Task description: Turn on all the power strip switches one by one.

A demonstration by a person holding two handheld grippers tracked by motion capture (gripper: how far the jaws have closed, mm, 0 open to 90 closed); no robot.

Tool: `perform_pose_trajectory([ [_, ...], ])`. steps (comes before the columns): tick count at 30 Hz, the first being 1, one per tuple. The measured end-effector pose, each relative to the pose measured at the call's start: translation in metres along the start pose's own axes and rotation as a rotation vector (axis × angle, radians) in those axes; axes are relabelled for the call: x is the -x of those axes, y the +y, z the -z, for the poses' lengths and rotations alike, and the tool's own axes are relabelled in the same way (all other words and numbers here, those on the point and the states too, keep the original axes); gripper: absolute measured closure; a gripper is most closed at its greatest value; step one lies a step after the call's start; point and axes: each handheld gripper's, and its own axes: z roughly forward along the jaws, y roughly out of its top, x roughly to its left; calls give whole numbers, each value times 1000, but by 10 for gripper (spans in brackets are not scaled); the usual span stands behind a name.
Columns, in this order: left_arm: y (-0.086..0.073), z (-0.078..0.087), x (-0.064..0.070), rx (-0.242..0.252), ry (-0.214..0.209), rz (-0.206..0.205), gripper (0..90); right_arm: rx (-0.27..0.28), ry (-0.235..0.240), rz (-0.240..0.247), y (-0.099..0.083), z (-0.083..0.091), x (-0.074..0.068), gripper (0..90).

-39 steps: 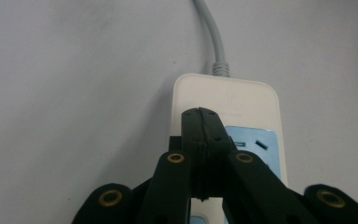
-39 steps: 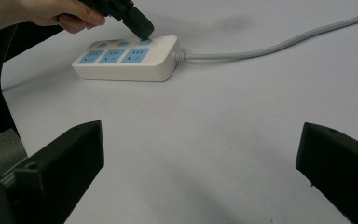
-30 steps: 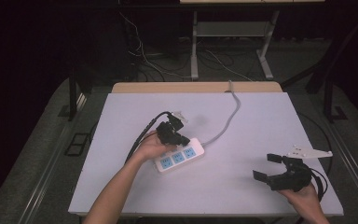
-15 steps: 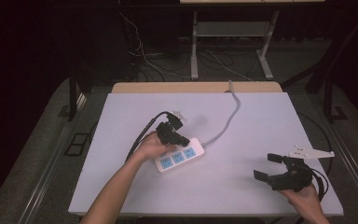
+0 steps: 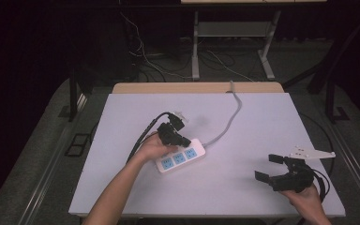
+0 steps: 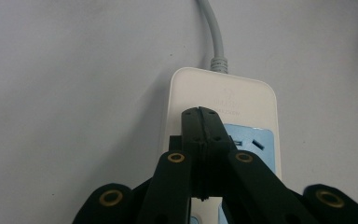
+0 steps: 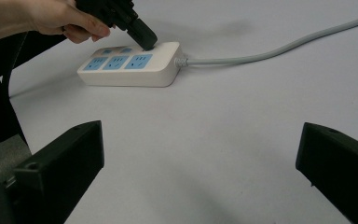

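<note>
A: Where's the power strip (image 5: 180, 159) now?

B: Lying flat and slanted on the white table (image 5: 262, 117), left of middle. Its grey cord (image 5: 229, 119) runs from its far end up over the table's far edge.

A: And the left gripper (image 5: 180, 139)?

B: It is on the strip's cord end. In the left gripper view its jaws are pressed together with nothing between them, and the tip comes down on the strip's top (image 6: 223, 102) just beside the first blue socket. The hand (image 5: 154, 147) rests just beside the strip.

A: Anything different from a second ago?

B: Hardly. The strip has not slid or turned, and the closed tip sits on the same spot. I'd say the press is being held rather than begun, perhaps on a switch, though I cannot make one out under the tip.

A: The right gripper (image 5: 266, 167)?

B: It is well apart from the strip, toward the person's right and nearer the front edge. Its jaws are spread wide and hold nothing, and it has only shifted a touch. It points at the strip (image 7: 128, 65).

A: Room to move?

B: There is plenty. Bare table lies between the strip and the right gripper, and also beyond the strip on the cord's side. The front edge is the nearest one to the strip, so a push that way wants care. The cord could drag if the strip is pulled.
</note>
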Motion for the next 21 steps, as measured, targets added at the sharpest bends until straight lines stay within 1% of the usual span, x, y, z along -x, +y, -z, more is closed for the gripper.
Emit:
perform_pose_trajectory([
  [3, 0, 0, 0, -2, 2, 1, 898, 0, -1, -1, 0, 0, 0, 9],
  [5, 1, 1, -1, -2, -1, 13, 897, 0, -1, -2, 0, 0, 0, 10],
  [7, 1, 3, -1, -4, 17, 5, 897, 0, 0, -3, 0, 0, 1, 10],
  [9, 0, 7, -3, 10, 17, 9, 897, 1, -1, -3, 0, 0, 1, 9],
  [12, 0, 16, -5, 46, 21, 20, 896, 1, -2, -5, 0, 1, 2, 9],
  [15, -1, 25, -8, 76, 35, 32, 894, 1, -2, -5, 0, 0, 2, 10],
  [18, -4, 34, -9, 96, 43, 33, 892, 1, -2, -3, 0, 0, 2, 10],
  [19, -4, 37, -9, 108, 48, 33, 884, 0, -2, -4, 0, 0, 1, 10],
  [21, -6, 44, -8, 125, 55, 35, 836, -2, -2, -4, 0, 0, 1, 10],
])
